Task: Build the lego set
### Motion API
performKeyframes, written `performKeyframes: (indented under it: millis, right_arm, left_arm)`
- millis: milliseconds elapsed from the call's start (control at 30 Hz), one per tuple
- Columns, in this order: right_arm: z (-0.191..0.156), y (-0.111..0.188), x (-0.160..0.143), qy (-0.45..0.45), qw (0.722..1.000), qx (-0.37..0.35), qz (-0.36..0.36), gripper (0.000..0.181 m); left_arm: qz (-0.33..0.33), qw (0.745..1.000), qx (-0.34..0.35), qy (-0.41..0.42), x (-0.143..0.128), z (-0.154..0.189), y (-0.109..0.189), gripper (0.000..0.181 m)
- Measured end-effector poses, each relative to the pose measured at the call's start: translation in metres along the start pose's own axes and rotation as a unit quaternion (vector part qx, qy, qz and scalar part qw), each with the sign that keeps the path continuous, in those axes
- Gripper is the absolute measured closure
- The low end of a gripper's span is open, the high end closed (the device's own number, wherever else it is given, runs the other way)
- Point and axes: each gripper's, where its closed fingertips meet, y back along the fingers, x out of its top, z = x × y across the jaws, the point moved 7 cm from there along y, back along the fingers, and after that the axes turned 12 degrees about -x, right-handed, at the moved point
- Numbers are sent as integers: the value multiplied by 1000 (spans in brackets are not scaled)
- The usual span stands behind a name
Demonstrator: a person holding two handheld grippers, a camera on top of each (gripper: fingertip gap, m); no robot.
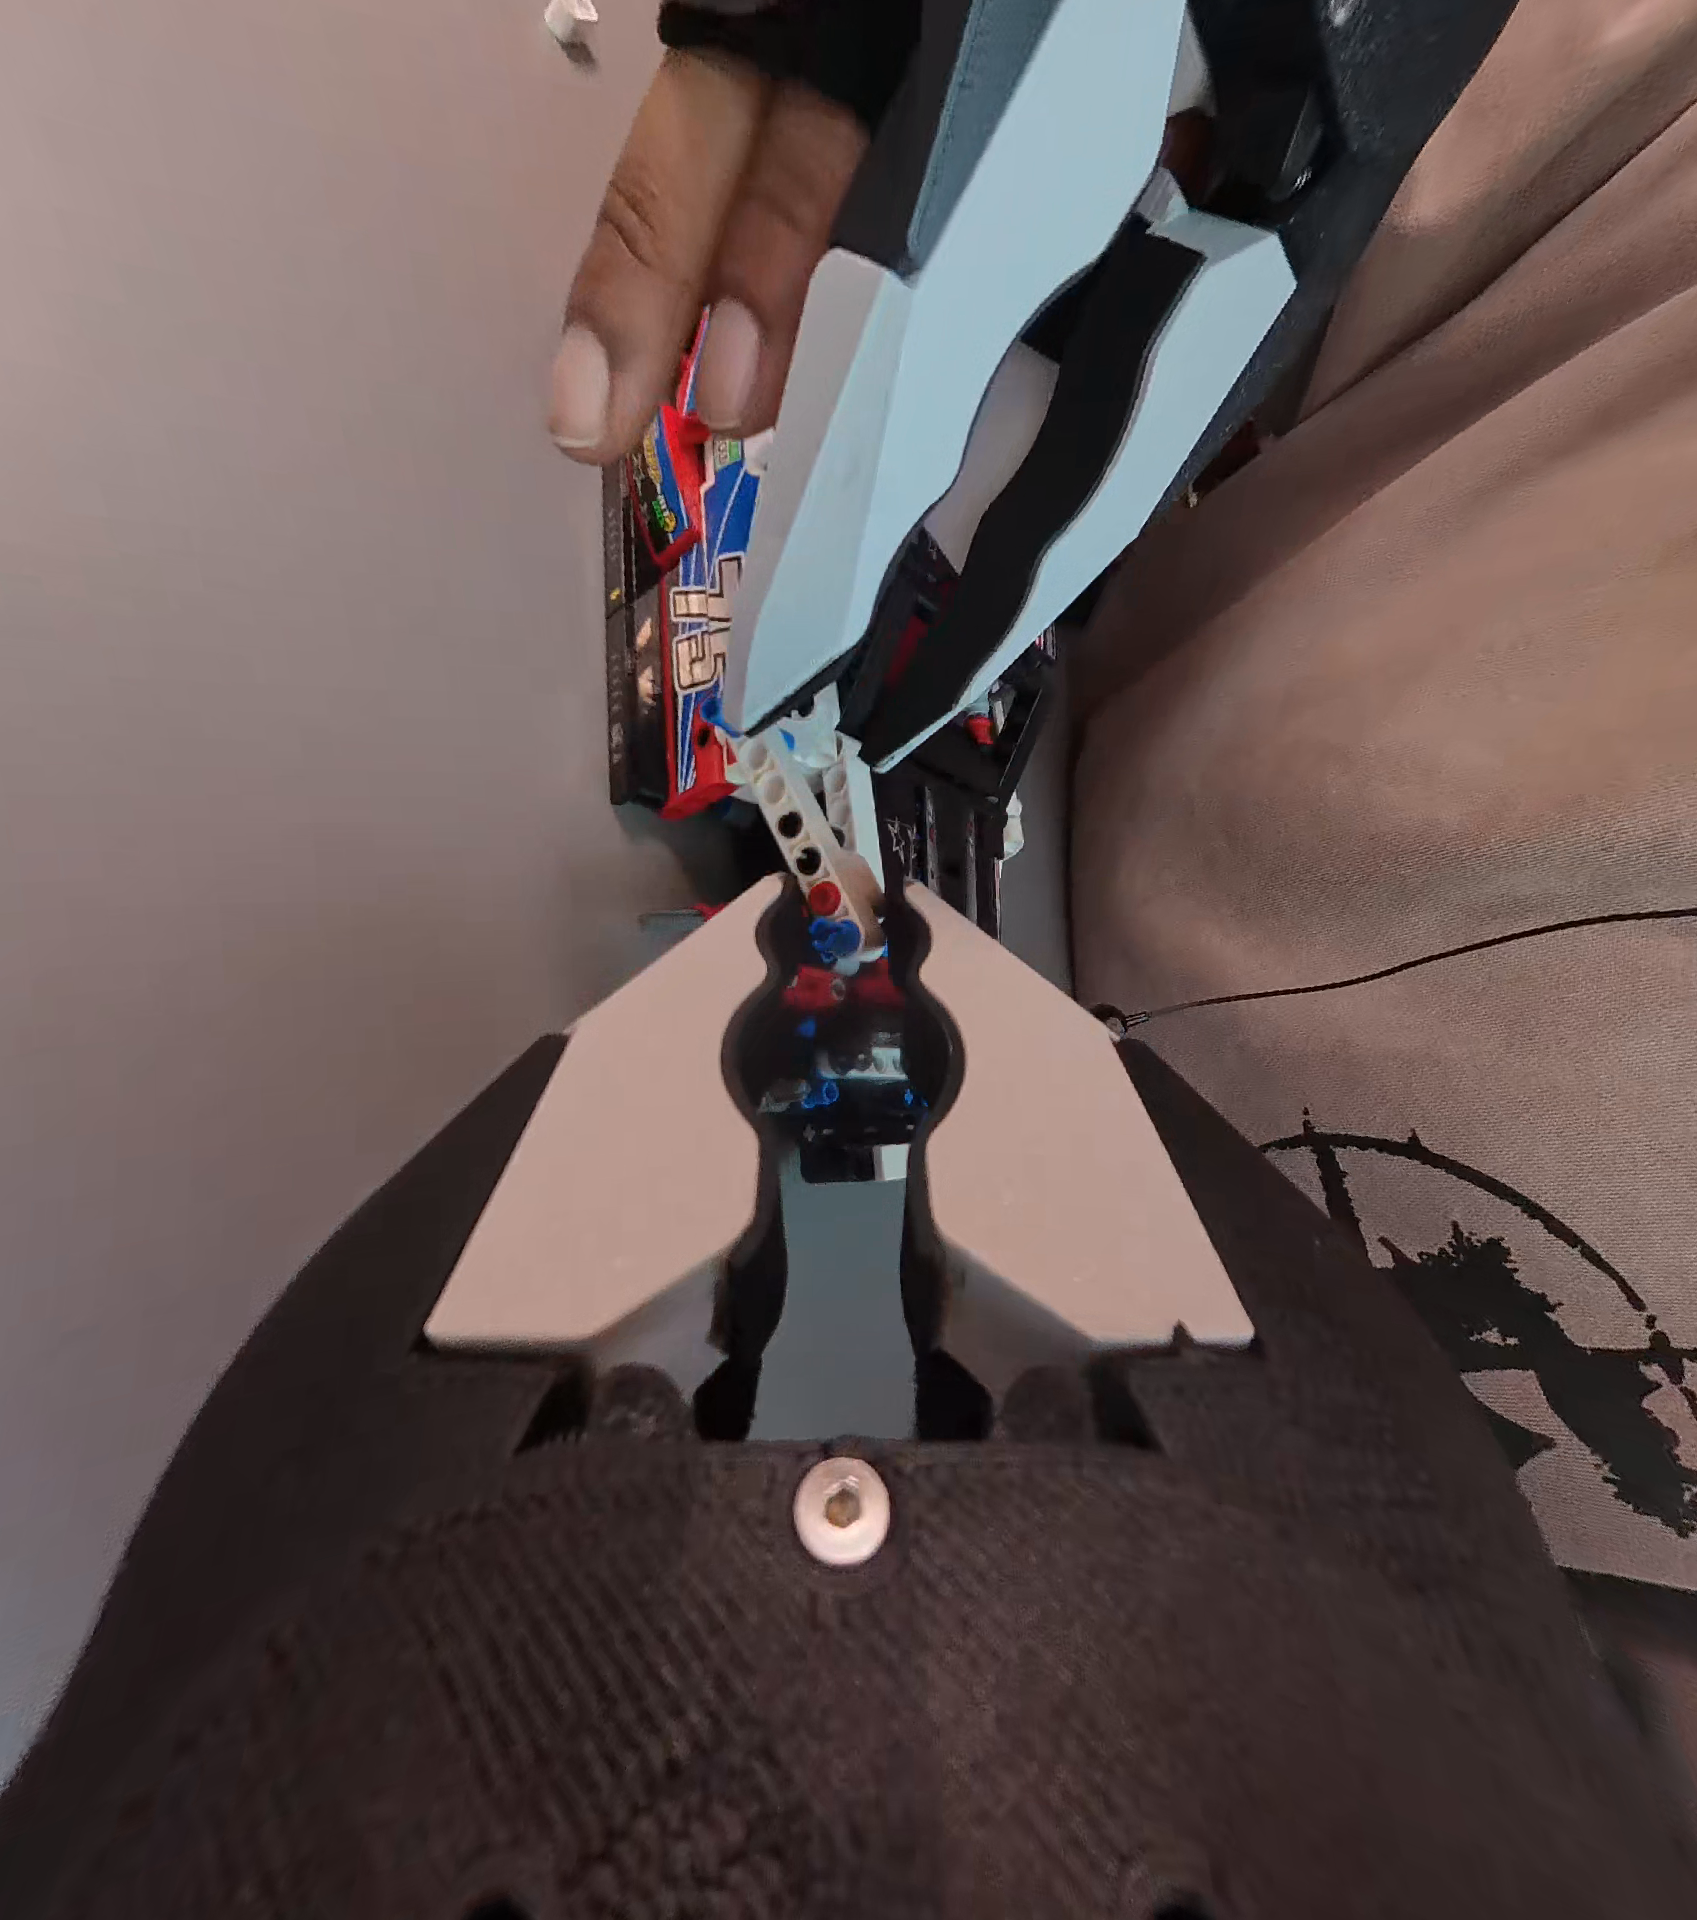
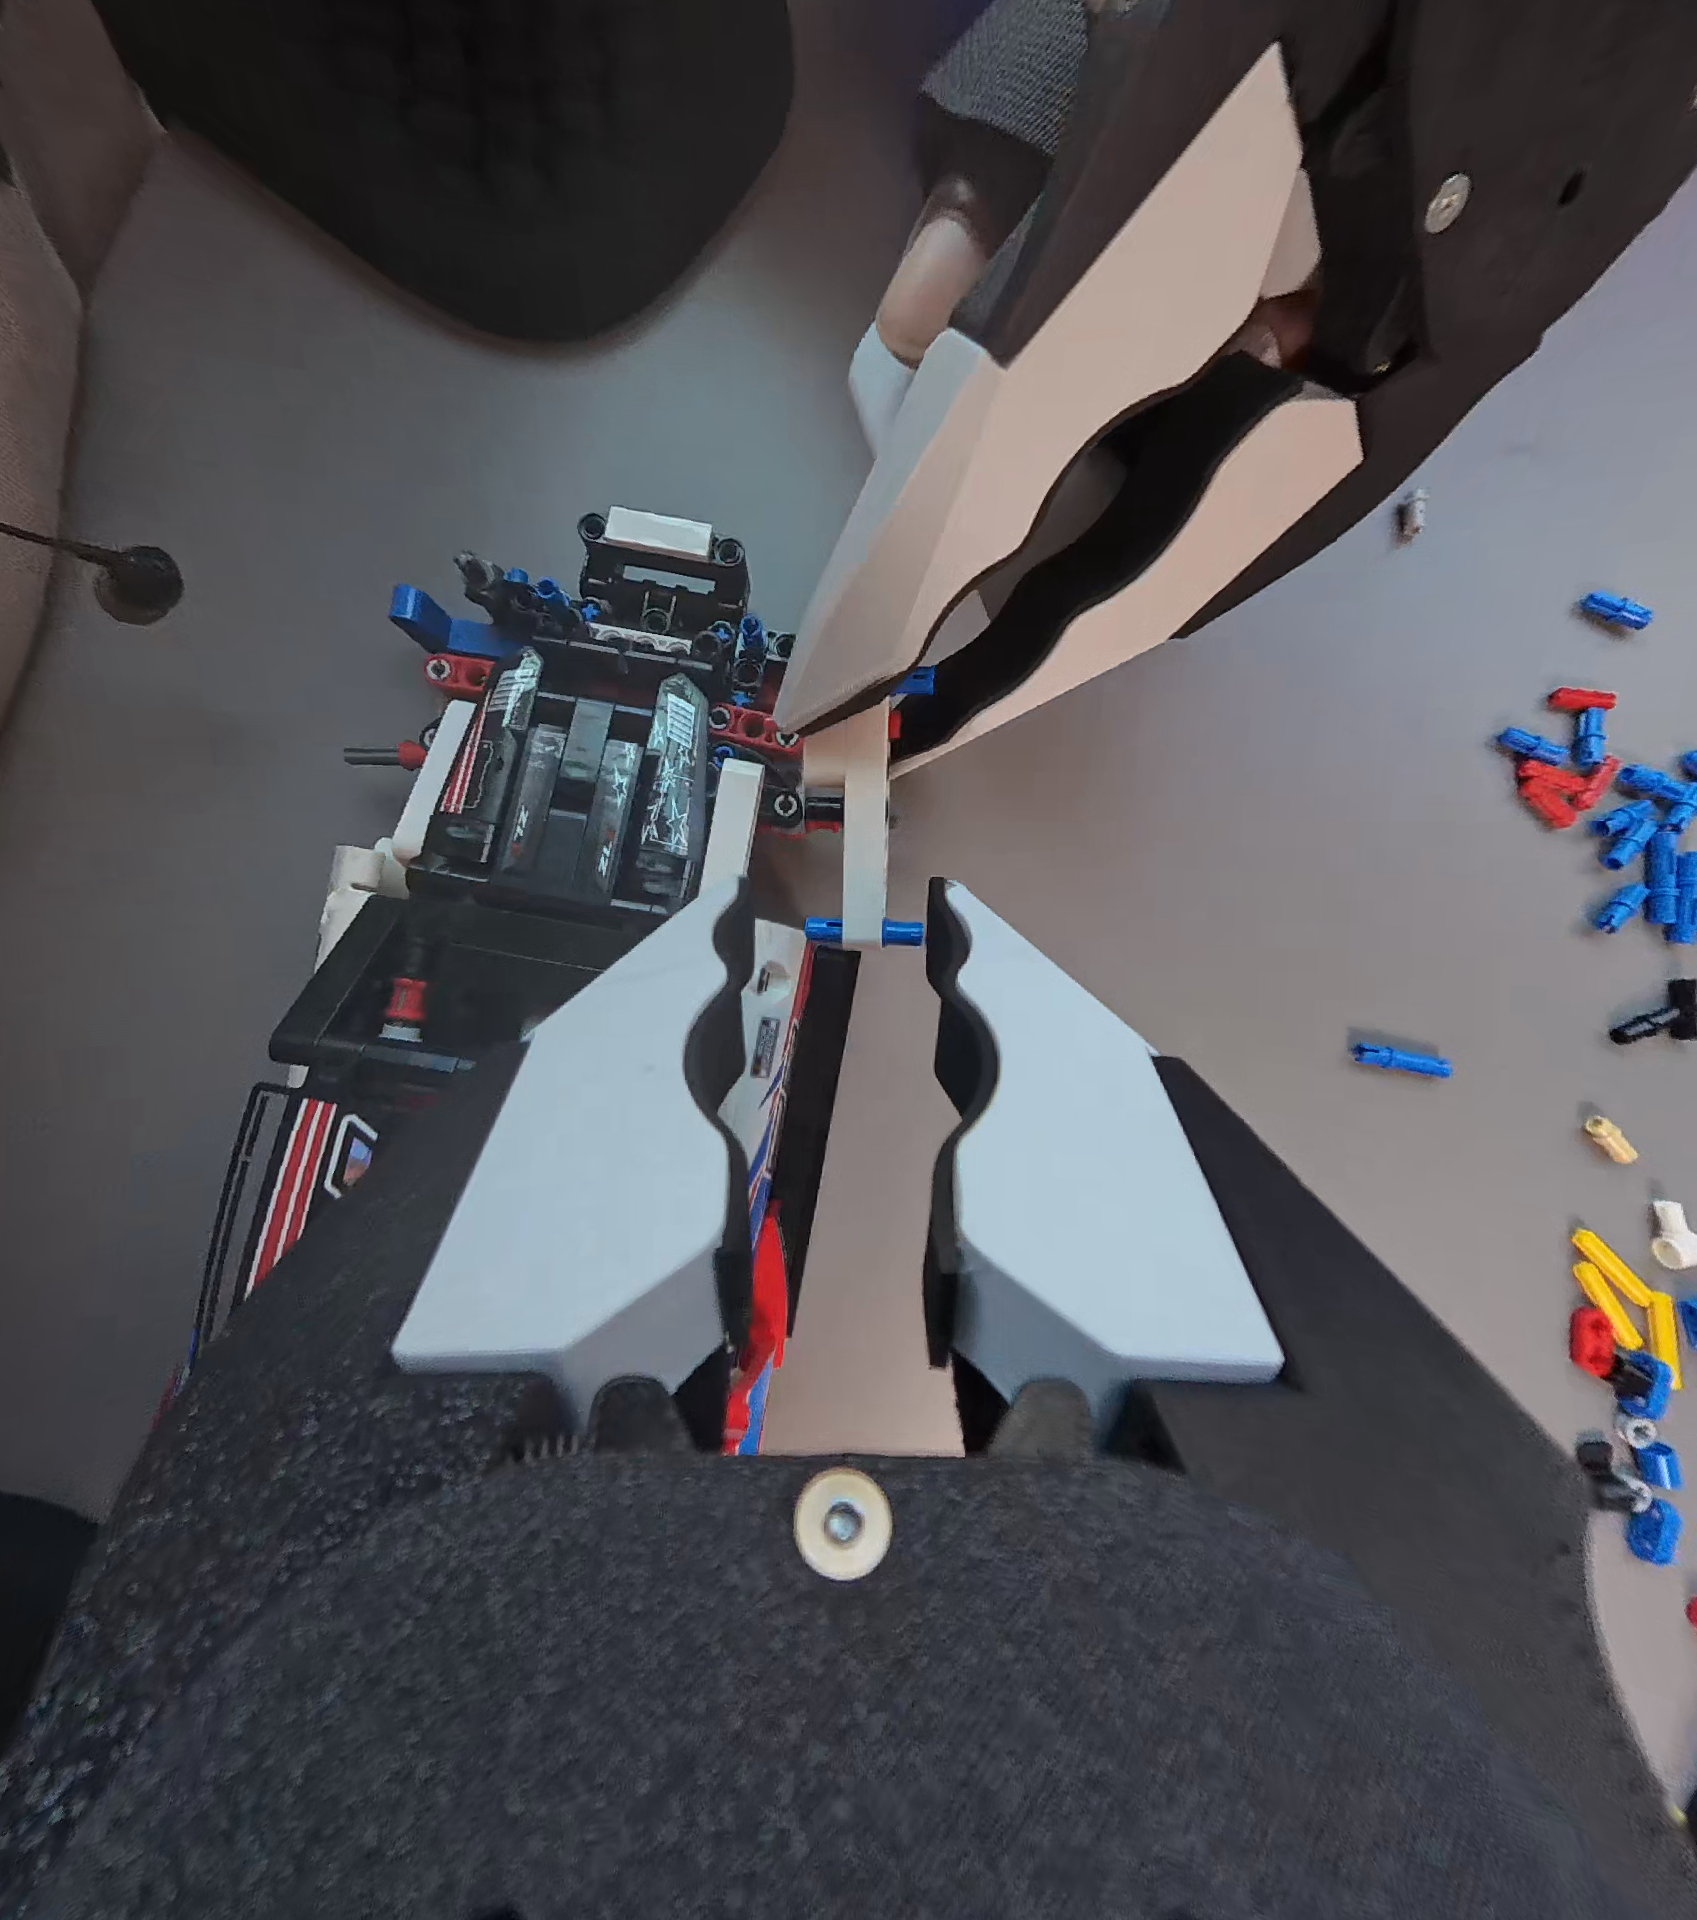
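Note:
A partly built black, red and blue lego vehicle [image 2: 563,779] lies on the grey table; it also shows in the left wrist view [image 1: 678,623]. My left gripper [image 1: 844,914] is shut on one end of a white holed beam [image 1: 797,821], held in the air beside the vehicle. In the right wrist view the left gripper [image 2: 844,743] comes in from the upper right, holding the beam [image 2: 865,831] by its far end. A blue pin [image 2: 865,930] crosses the beam's near end. My right gripper [image 2: 839,899] is open, its tips on either side of that pin.
Loose blue, red and black pins [image 2: 1654,842] and yellow, blue and red parts [image 2: 1633,1320] lie scattered on the table to the right. A person's hand [image 1: 657,291] and beige shirt [image 1: 1446,727] are close behind the grippers. Both grippers' tips are close together, under 4 cm apart.

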Motion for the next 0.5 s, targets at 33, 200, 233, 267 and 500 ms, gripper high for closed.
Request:
performKeyframes:
  millis: [33, 200, 233, 267, 500]
  right_arm:
    - [0, 2, 3, 1, 1000, 0, 10, 153]
    - [-19, 11, 13, 16, 998, 63, 26, 160]
    - [-25, 9, 15, 19, 996, 82, 19, 157]
    - [-29, 6, 16, 22, 995, 96, 14, 151]
    - [-20, -26, 34, 29, 973, 220, -69, 136]
  left_arm:
    - [2, 1000, 1, 0, -2, 0, 0, 167]
    - [3, 1000, 17, 3, -10, -2, 0, 167]
    - [-1, 1000, 27, 2, -11, -3, 0, 167]
    - [-2, 999, 35, -1, -12, -4, 0, 167]
    - [3, 994, 109, -8, -15, -6, 5, 168]
